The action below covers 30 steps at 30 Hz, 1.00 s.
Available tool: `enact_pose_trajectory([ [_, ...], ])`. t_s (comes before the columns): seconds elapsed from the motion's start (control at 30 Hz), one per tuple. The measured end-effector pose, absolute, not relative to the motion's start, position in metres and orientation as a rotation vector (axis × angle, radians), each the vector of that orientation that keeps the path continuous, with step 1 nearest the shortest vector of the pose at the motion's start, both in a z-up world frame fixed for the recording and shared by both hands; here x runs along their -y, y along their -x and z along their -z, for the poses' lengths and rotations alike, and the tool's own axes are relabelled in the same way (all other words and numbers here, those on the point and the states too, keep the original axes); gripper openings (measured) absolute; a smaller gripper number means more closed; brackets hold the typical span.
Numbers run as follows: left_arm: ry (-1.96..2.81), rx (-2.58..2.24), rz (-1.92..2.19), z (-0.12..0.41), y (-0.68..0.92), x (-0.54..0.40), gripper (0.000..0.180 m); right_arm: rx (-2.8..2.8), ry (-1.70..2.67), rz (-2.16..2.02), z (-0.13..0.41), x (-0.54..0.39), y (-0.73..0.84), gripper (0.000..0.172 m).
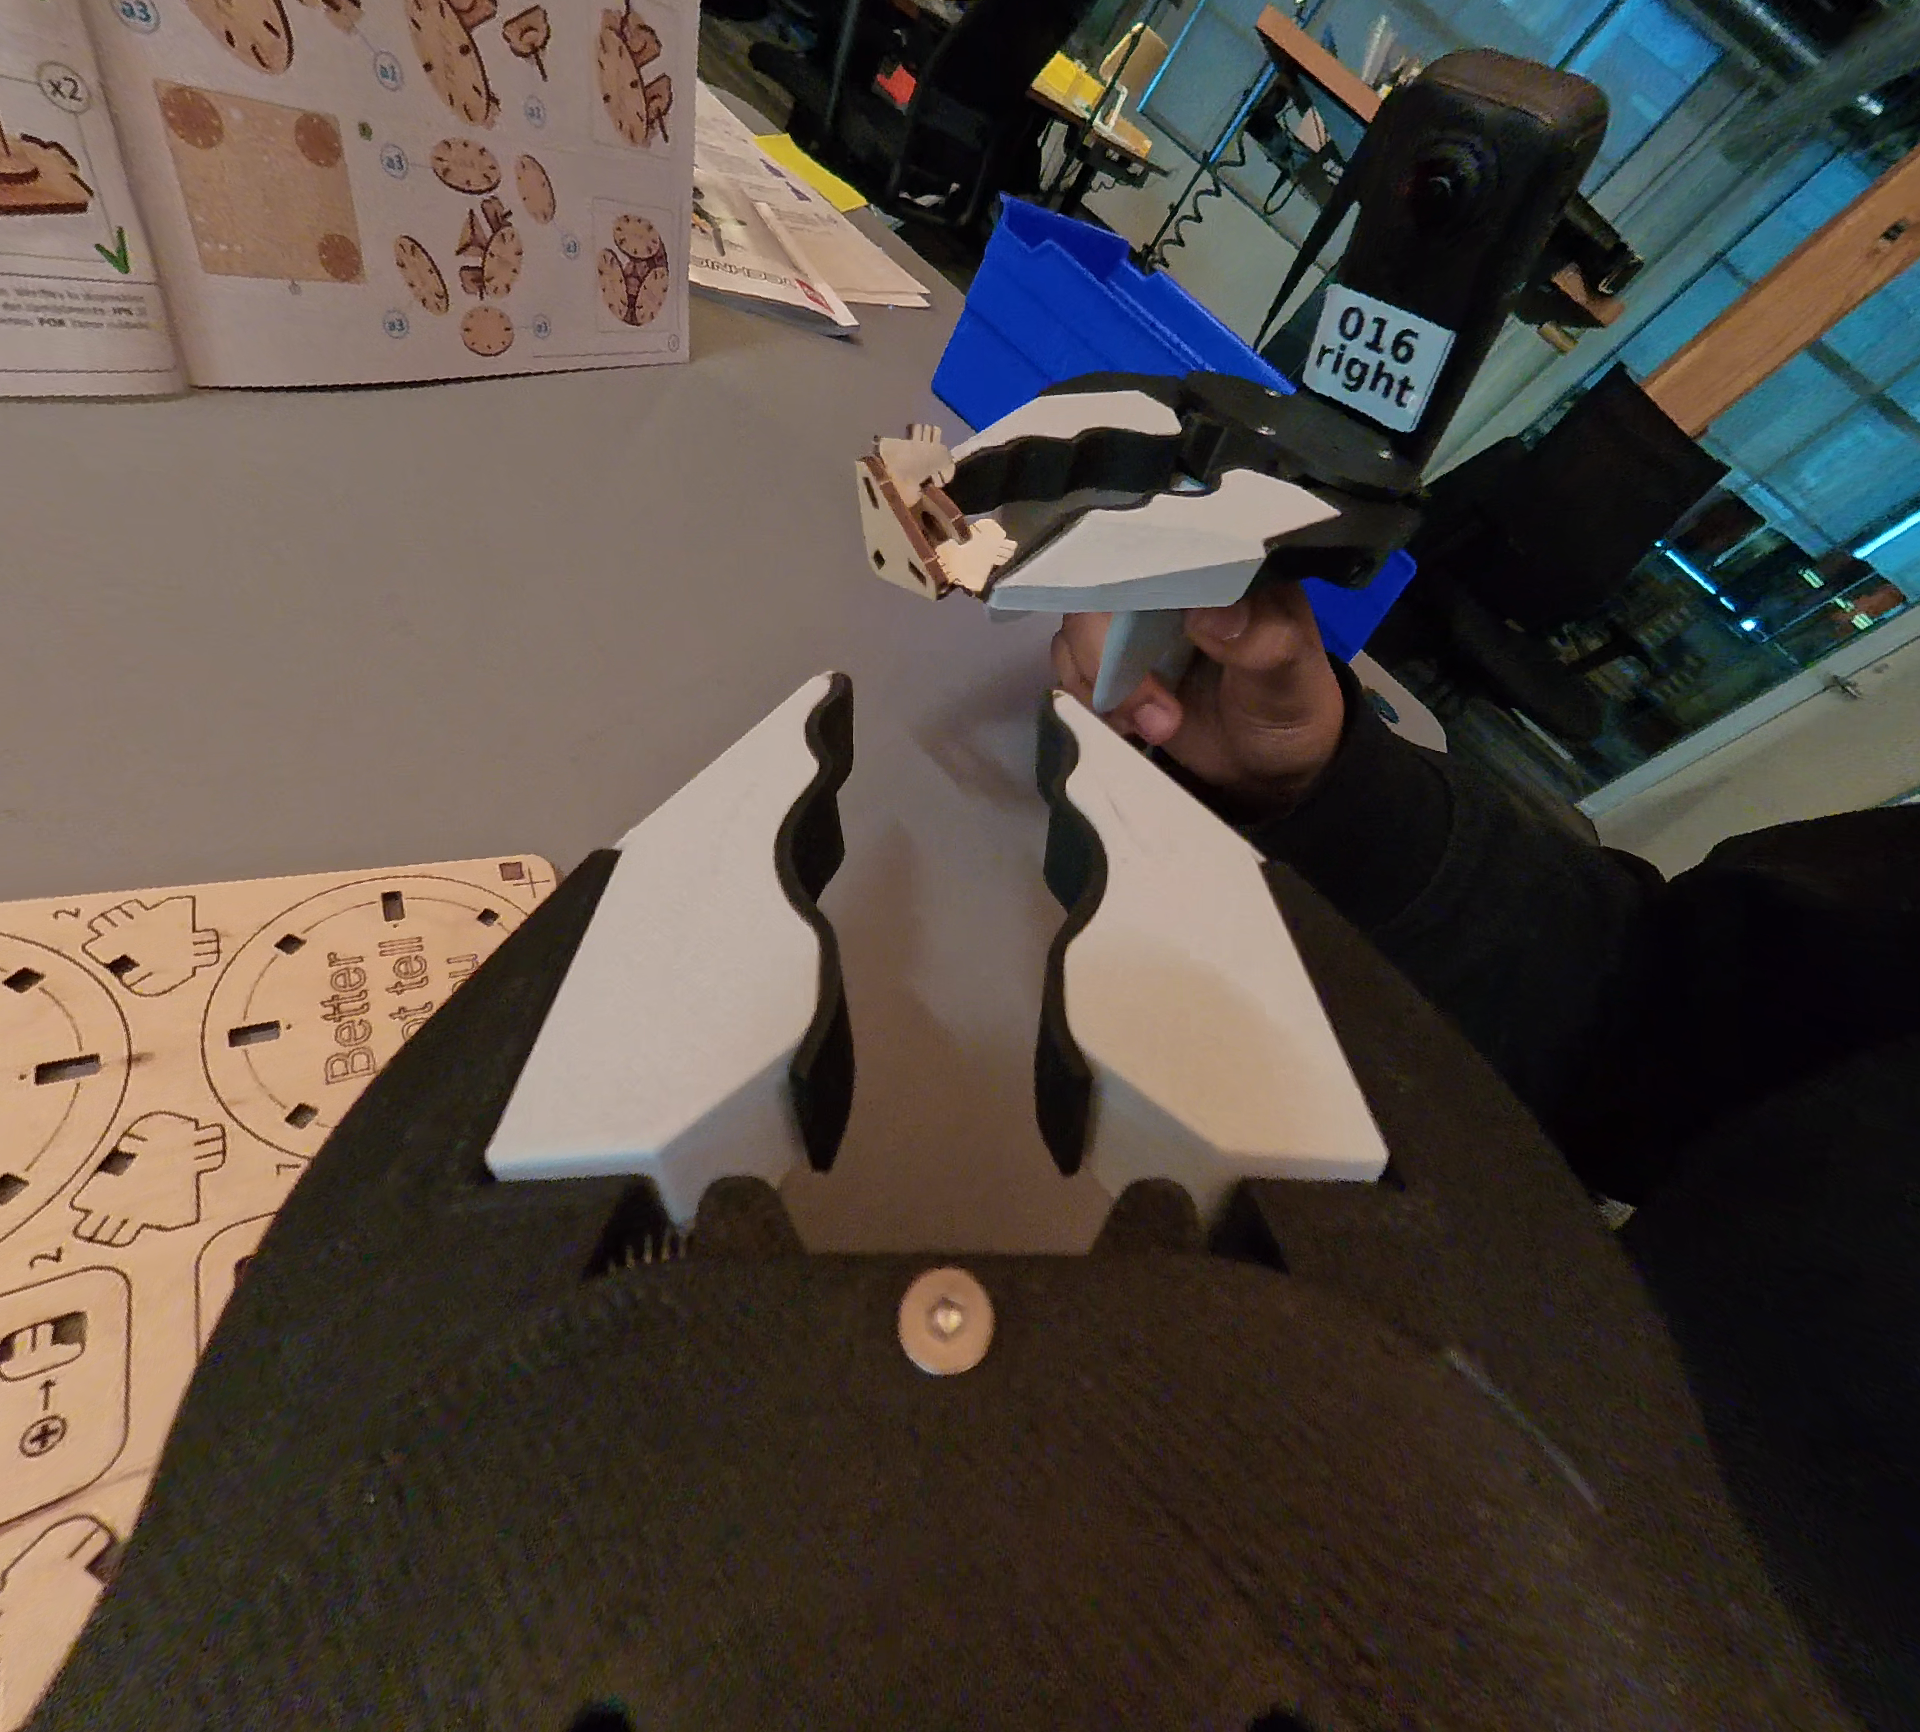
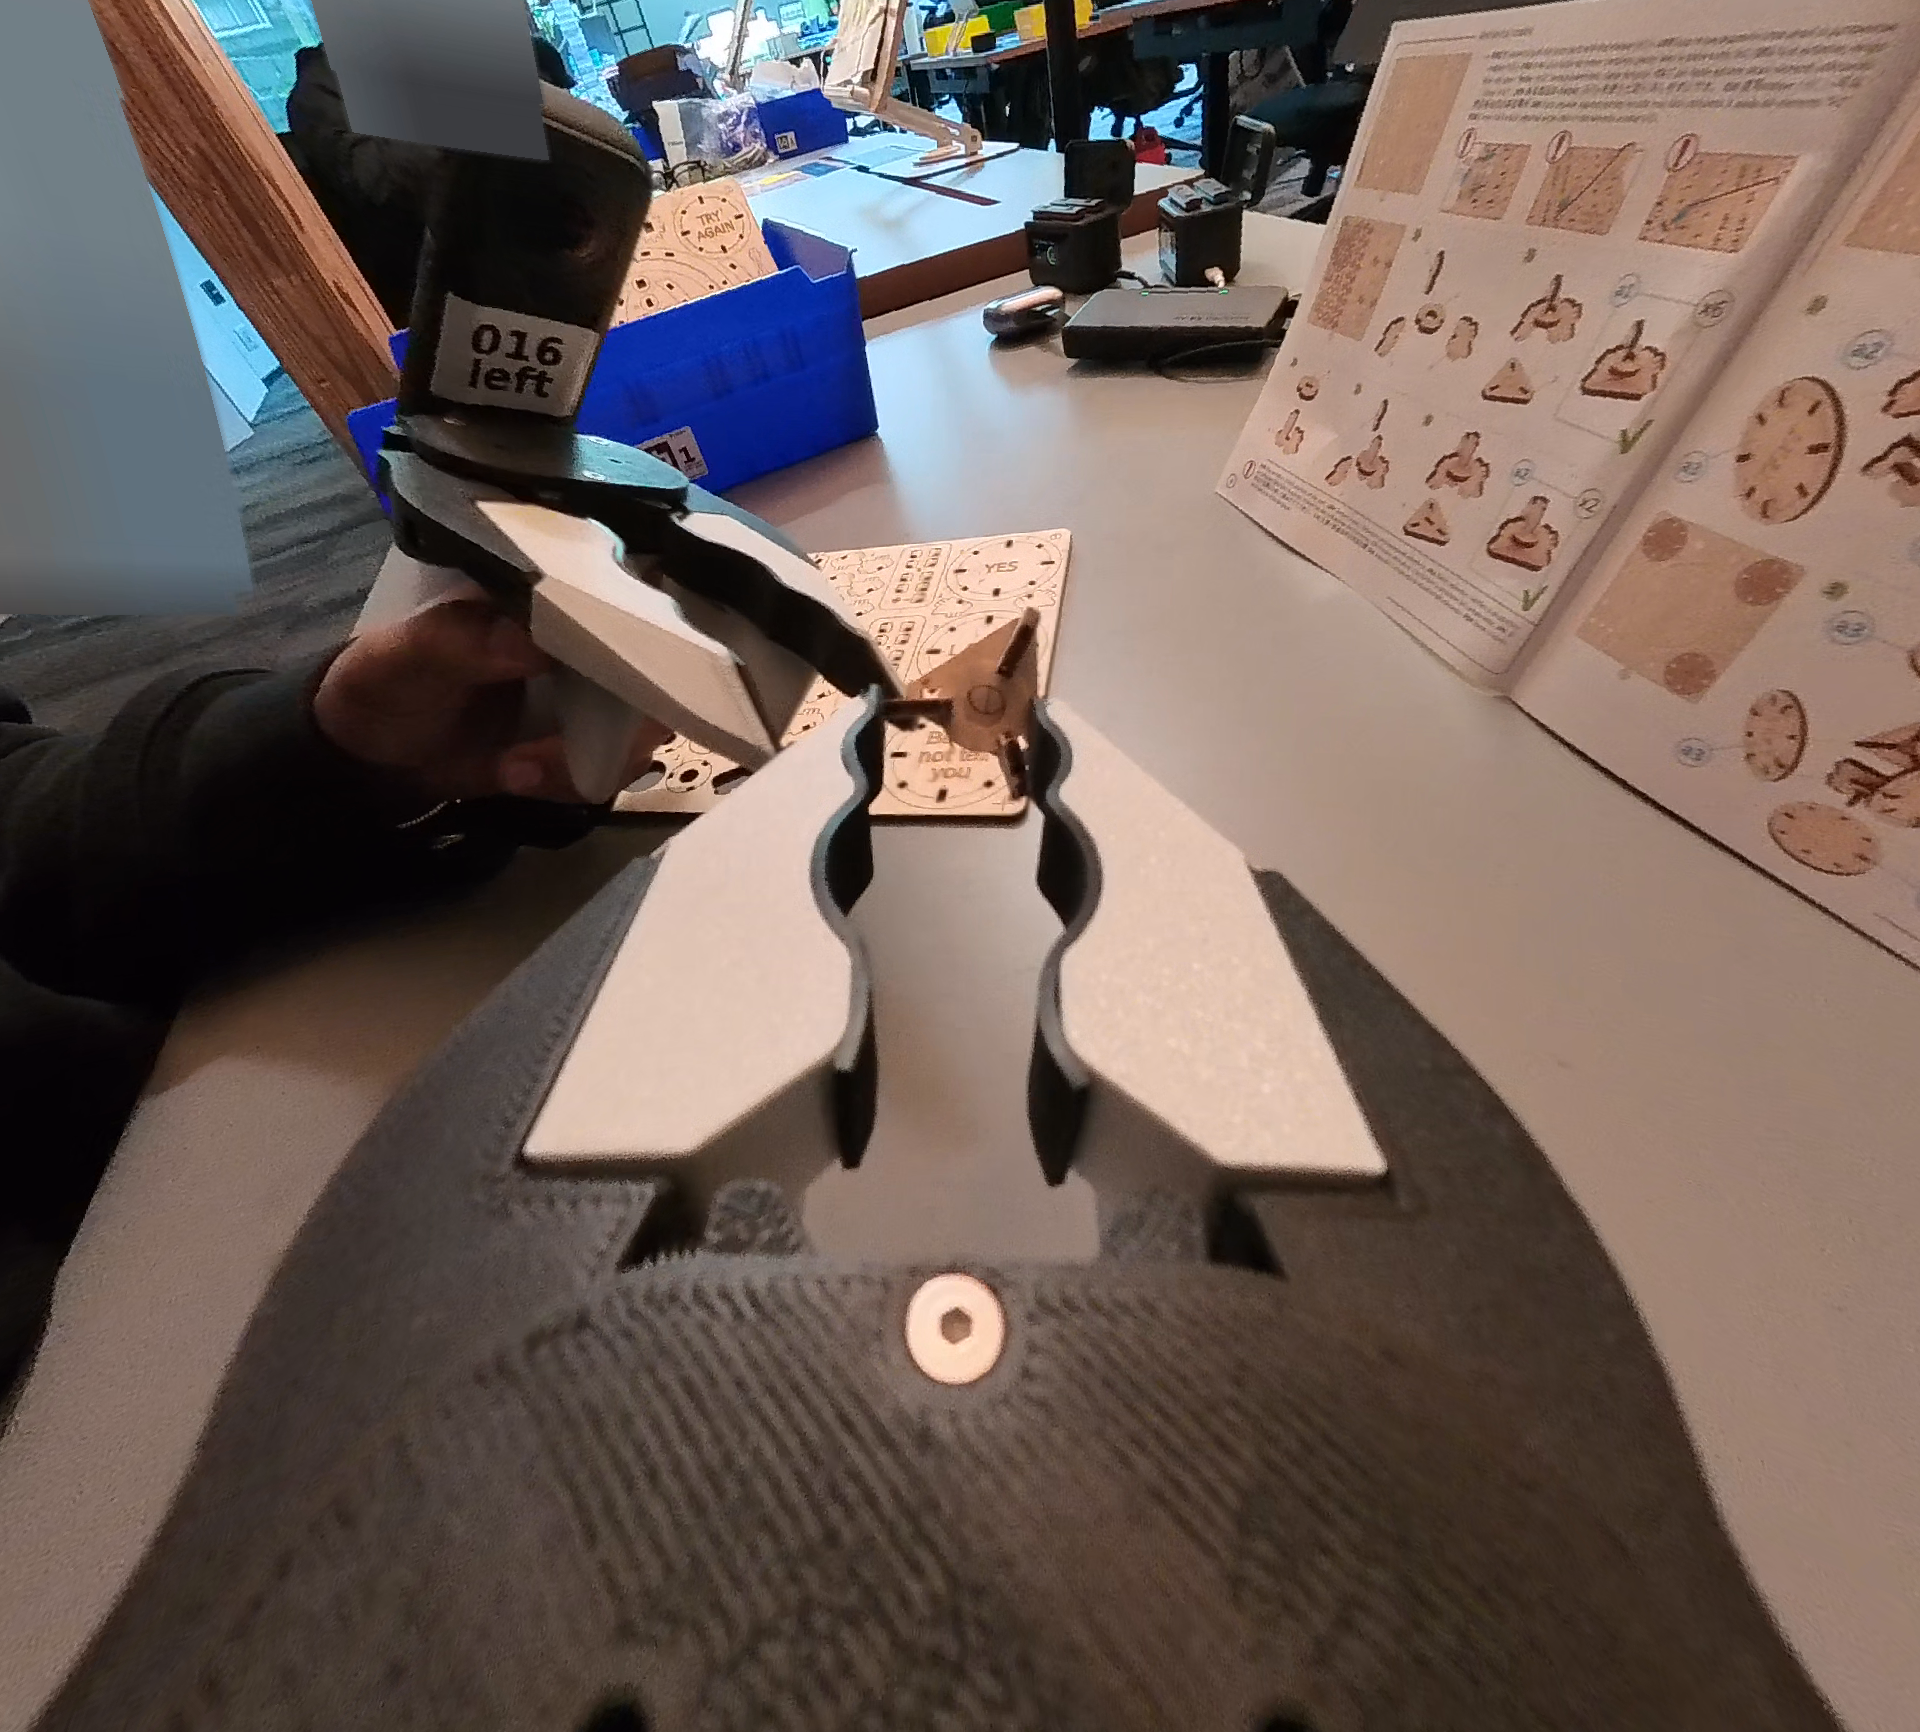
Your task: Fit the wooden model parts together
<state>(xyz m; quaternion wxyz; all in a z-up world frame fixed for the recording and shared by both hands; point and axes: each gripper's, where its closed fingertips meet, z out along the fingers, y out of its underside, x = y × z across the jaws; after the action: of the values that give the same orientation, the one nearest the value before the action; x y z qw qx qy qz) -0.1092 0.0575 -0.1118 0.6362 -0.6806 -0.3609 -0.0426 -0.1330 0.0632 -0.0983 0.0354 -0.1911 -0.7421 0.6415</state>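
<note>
The right gripper [image 2: 951,726] is clamped on a small wooden triangle piece [image 2: 982,695], with one fingertip pressing on each side of it, and holds it up in the air above the grey table [image 2: 1299,747]. Little wooden tabs stick out of the piece at its corners. A hand [image 1: 1247,695] in a dark sleeve holds this gripper from below. The left gripper [image 1: 945,726] has its two fingers apart with nothing between them, only bare table showing in the gap. In the right wrist view its tips come very near the wooden piece from the left, but I cannot tell if they touch it. Under both grippers, on the near left of the table, lies a flat wooden sheet [image 2: 997,591] with round dials and small shapes cut into it. A blue bin [image 2: 748,373] stands farther back on the left, with another wooden sheet leaning inside it. An open instruction booklet [image 2: 1558,352] with pictures of wooden parts stands on the right. Some small black boxes [image 2: 1174,321] sit far off on the table, and more desks and chairs fill the room behind
</note>
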Motion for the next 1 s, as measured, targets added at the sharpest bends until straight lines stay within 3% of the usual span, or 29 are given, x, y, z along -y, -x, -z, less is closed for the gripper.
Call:
enact_pose_trajectory([
  [0.47,1.547,0.832,0.109,0.112,0.109,-0.057,0.034,2.328,0.424,-1.736,0.107,-0.051,0.124,0.025],
  [1.0,1.414,0.749,0.260,0.090,0.099,-0.058,0.029,2.192,0.268,-1.737,0.080,-0.051,0.112,0.025],
])
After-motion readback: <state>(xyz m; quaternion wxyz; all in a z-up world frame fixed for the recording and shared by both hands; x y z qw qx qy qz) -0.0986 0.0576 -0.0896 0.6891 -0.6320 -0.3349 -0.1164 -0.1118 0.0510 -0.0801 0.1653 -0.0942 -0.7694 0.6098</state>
